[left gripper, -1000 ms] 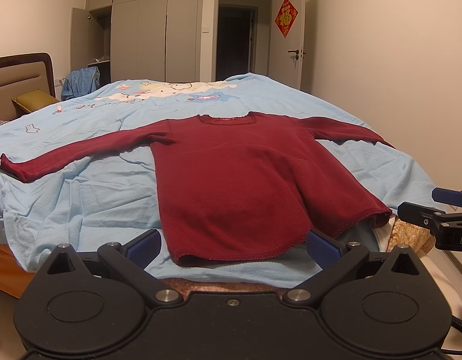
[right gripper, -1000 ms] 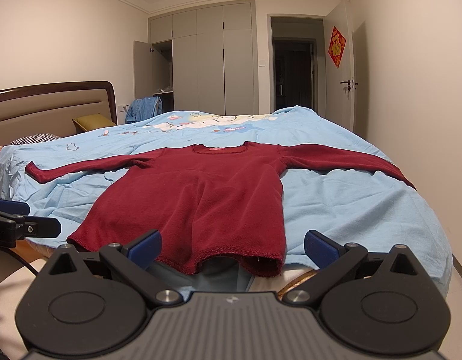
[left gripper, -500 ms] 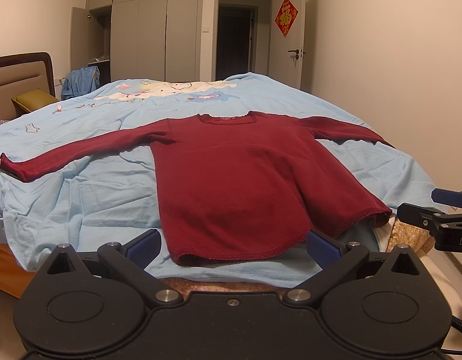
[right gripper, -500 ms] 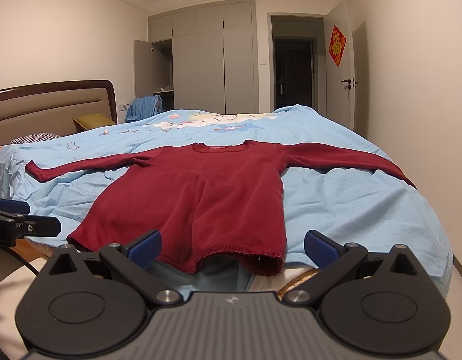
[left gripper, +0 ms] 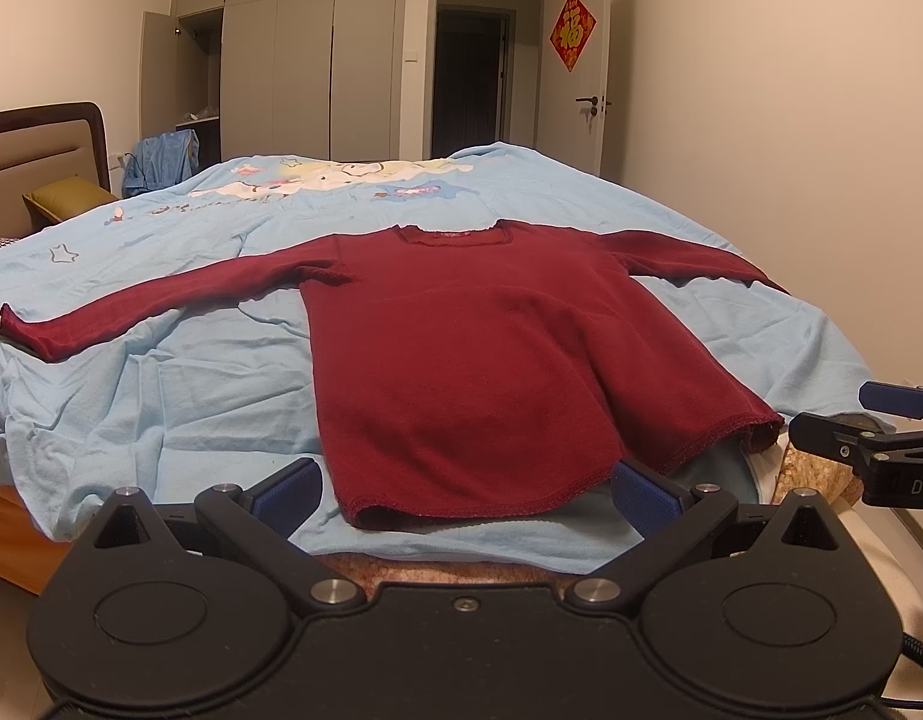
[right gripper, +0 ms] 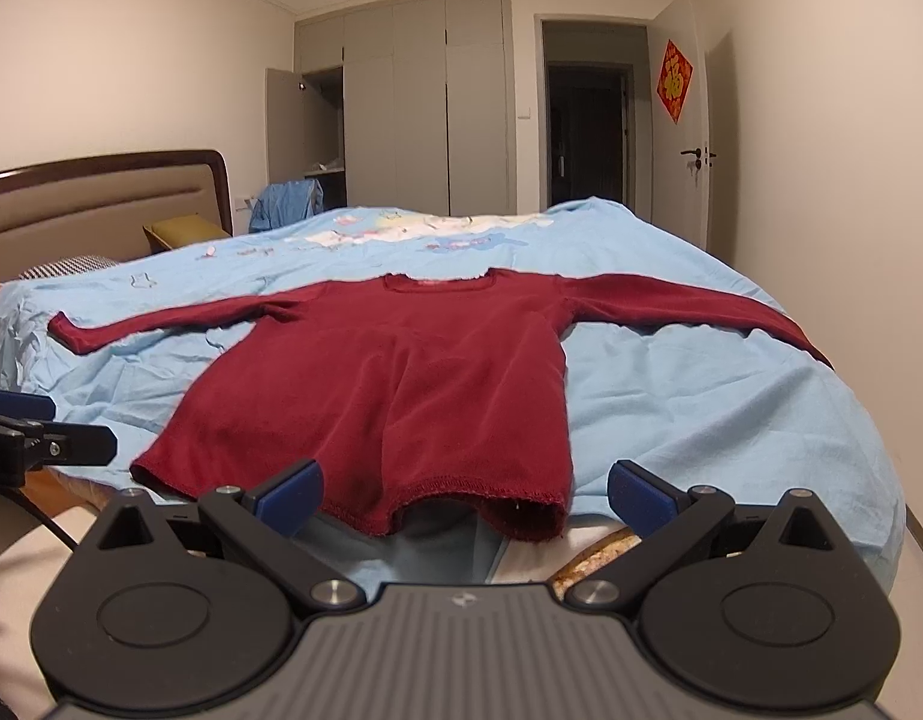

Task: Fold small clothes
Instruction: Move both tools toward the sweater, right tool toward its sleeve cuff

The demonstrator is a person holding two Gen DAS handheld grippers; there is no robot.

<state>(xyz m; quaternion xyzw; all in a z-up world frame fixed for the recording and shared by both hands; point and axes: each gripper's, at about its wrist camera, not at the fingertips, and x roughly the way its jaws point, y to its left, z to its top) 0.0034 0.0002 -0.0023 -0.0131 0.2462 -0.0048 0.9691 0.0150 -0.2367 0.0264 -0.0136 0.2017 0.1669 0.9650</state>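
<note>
A small dark red long-sleeved top lies flat on the light blue bedspread, sleeves spread left and right, its hem hanging at the near bed edge. My left gripper is open just short of the hem, its blue pads wide apart and empty. My right gripper is also open in front of the hem's right corner, with nothing between its pads. In each wrist view the other gripper shows at the frame's side.
A headboard and a mustard pillow are at the left. Wardrobes, one door ajar, and a dark doorway stand at the far wall. Blue clothing hangs beyond the bed. A wall runs along the right.
</note>
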